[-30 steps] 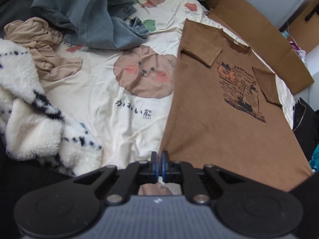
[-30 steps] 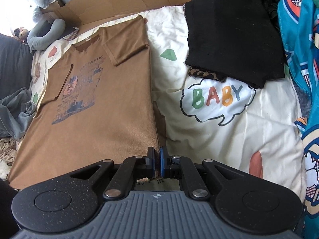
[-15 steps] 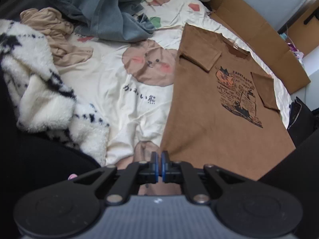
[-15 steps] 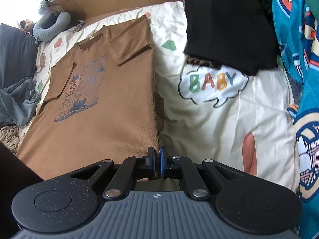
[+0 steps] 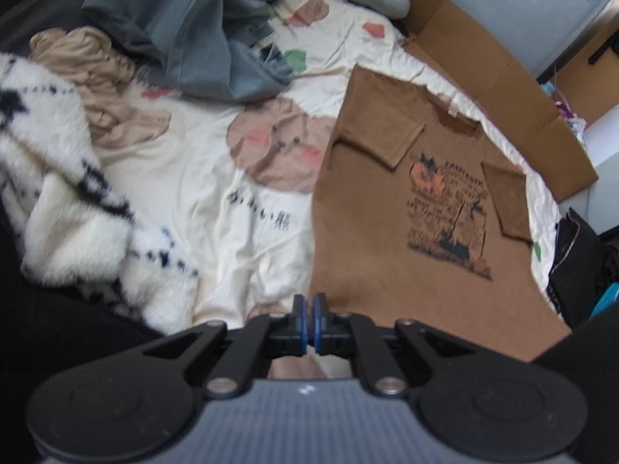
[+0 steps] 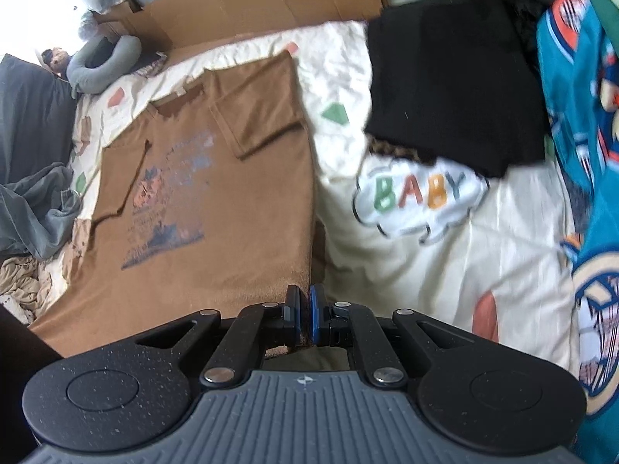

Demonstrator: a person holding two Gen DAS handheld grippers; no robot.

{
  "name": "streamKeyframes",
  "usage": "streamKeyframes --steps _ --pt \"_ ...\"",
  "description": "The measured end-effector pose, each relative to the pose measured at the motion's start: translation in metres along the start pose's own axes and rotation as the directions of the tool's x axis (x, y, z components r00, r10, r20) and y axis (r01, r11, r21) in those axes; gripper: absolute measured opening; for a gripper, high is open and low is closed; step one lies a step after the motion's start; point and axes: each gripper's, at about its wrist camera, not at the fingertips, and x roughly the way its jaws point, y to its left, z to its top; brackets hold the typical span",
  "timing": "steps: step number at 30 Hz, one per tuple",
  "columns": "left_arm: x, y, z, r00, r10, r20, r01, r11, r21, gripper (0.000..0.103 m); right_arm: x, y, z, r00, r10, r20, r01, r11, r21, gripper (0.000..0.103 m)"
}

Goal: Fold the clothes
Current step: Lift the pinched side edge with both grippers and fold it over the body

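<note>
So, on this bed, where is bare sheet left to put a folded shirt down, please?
Two free patches. One lies between the brown T-shirt and the black folded garment, around the "BABY" print. The other lies between the brown T-shirt and the white fluffy blanket, around the bear print. The corner with the grey garment and beige cloth is crowded.

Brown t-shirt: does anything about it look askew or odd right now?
Nothing stands out. The brown t-shirt lies flat on the bed sheet, print up, both sleeves folded inward. The left tool and right tool are each shut on a bottom hem corner.
</note>
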Motion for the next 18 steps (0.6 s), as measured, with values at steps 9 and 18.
streamKeyframes --steps 9,18 --pt "-0.025 -0.02 0.045 0.994 -0.059 0.096 0.056 0.998 0.027 0.003 -0.019 0.018 0.046 0.996 0.02 0.084 -0.018 0.999 -0.034 0.003" --pt "-0.049 -0.042 0.089 0.979 -0.105 0.175 0.094 0.993 0.068 0.003 -0.044 0.034 0.083 0.986 0.046 0.161 -0.034 0.997 -0.072 0.003"
